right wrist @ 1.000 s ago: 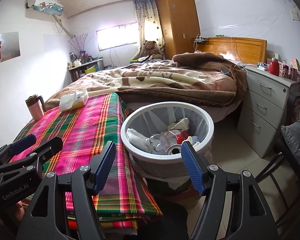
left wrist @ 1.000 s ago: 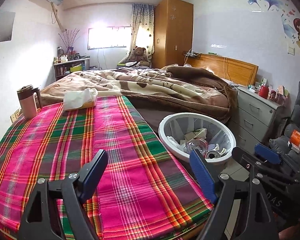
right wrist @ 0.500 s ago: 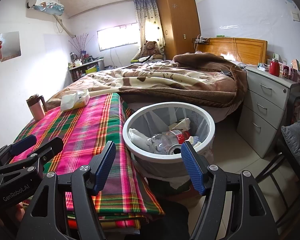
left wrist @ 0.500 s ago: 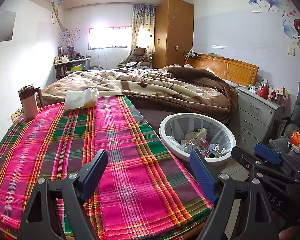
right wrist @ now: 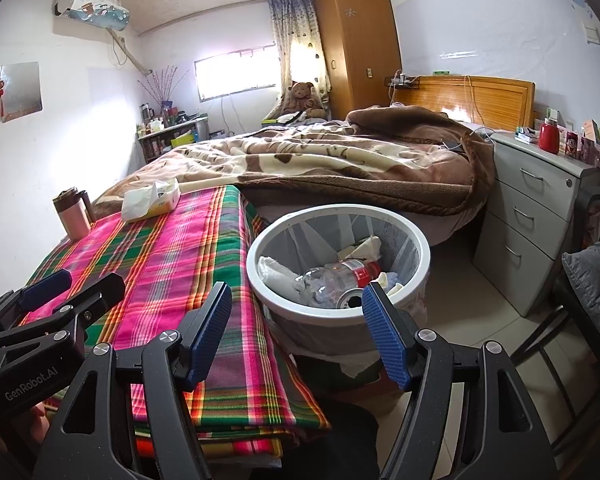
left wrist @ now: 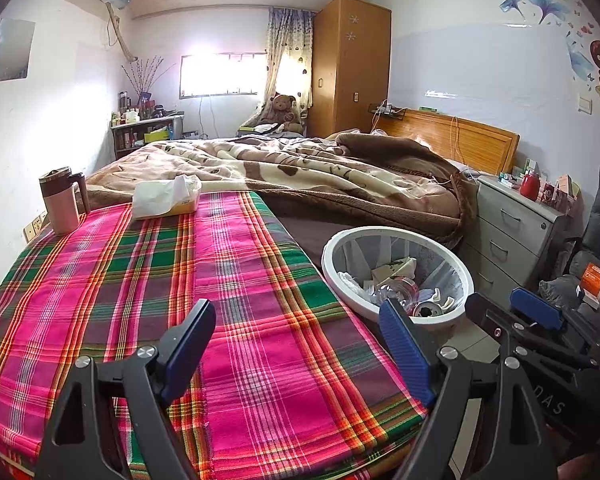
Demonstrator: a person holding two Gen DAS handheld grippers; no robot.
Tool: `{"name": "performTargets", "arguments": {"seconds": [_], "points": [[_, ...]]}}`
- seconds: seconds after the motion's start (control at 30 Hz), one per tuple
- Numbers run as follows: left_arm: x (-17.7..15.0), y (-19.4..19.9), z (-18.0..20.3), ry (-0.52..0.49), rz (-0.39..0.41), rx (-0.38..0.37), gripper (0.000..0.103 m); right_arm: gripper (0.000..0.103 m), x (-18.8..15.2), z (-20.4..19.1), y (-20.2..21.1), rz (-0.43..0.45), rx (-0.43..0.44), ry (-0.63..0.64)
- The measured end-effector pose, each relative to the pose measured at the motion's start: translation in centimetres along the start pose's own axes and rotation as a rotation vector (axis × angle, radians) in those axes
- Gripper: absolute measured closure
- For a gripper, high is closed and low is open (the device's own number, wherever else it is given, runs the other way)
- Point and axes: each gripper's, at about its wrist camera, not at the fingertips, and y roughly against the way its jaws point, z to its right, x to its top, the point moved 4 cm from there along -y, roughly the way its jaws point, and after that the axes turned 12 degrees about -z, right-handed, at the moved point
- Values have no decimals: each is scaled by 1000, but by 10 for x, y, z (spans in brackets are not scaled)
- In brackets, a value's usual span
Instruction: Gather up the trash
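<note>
Far left on the bench (left wrist: 100, 320), a pink mug (left wrist: 60, 204) is standing upright at the far corner. Just right of it a tissue pack (left wrist: 166, 200) is lying flat, long axis running left-right, at the far edge of the plaid cloth (left wrist: 240, 320). Print on the pack is too small to read.

The rest of the cloth is showing no loose trash that I can make out. Judgement: the collecting step is looking largely done on this surface.

Left tongs (left wrist: 296, 344) are hanging over the near part of the bench, spread wide, gripping nothing. Housing of the left tongs is reading "GenRobot.AI" in the right wrist view.

Right of the bench, on the floor, the trash basket (right wrist: 256, 268) is sitting just beside the cloth edge. Inside are lying a clear bottle (right wrist: 340, 276) with a red label, long axis roughly left-right, a can (right wrist: 350, 300) showing its open top, and crumpled paper (right wrist: 276, 272). Label text is not legible.

Right tongs (right wrist: 296, 328) are hovering just near of the basket rim, also spread wide and empty. The right one is the nearer to the basket; the left is nearer to the tissue pack, which lies far and left of it. Partial letters "DAS" are showing on the right housing.

Far right: grey drawers (right wrist: 540, 208), red jar (right wrist: 549, 136) on top.
</note>
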Motion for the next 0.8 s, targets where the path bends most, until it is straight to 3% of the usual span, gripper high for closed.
{"name": "performTargets", "arguments": {"seconds": [0.8], "points": [[-1,-1,-1,3,-3,3,18,34,-1,1,0,-3,-3,-4]]}}
